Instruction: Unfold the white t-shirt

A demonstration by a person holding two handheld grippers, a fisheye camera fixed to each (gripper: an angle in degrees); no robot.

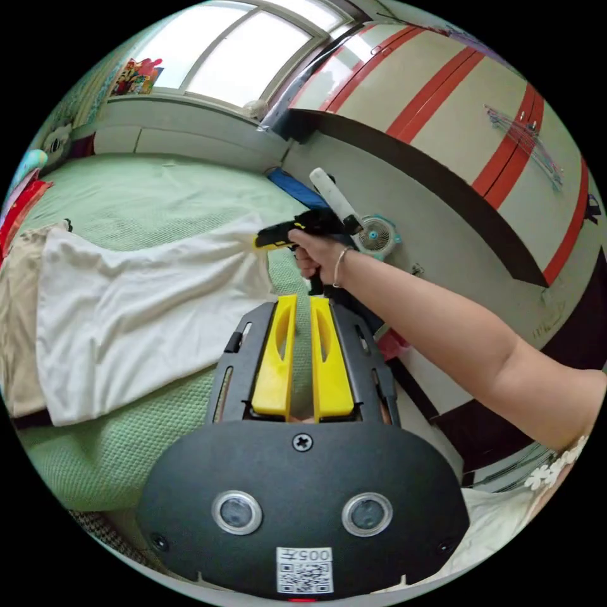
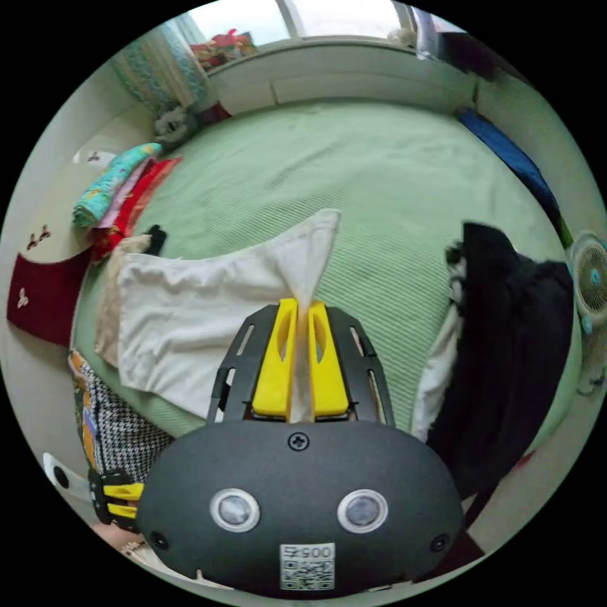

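Observation:
The white t-shirt (image 1: 139, 316) lies crumpled and part folded on the green bed (image 1: 158, 196). My right gripper (image 2: 302, 306) is shut on one corner of the white t-shirt (image 2: 190, 316) and lifts it into a peak above the bed. In the left gripper view a person's hand holds that right gripper (image 1: 259, 241) at the shirt's right corner. My left gripper (image 1: 303, 302) hangs near the bed's edge, right of the shirt, jaws almost together with nothing between them. The left gripper (image 2: 123, 499) sits low at the left in the right gripper view.
A beige garment (image 2: 107, 303) lies under the shirt's far end. Black clothes (image 2: 506, 335) are heaped on the bed's right side. A small fan (image 1: 376, 237) and a blue roll (image 1: 297, 190) sit by the wardrobe (image 1: 442, 107). Folded blankets (image 2: 120, 183) lie at the left.

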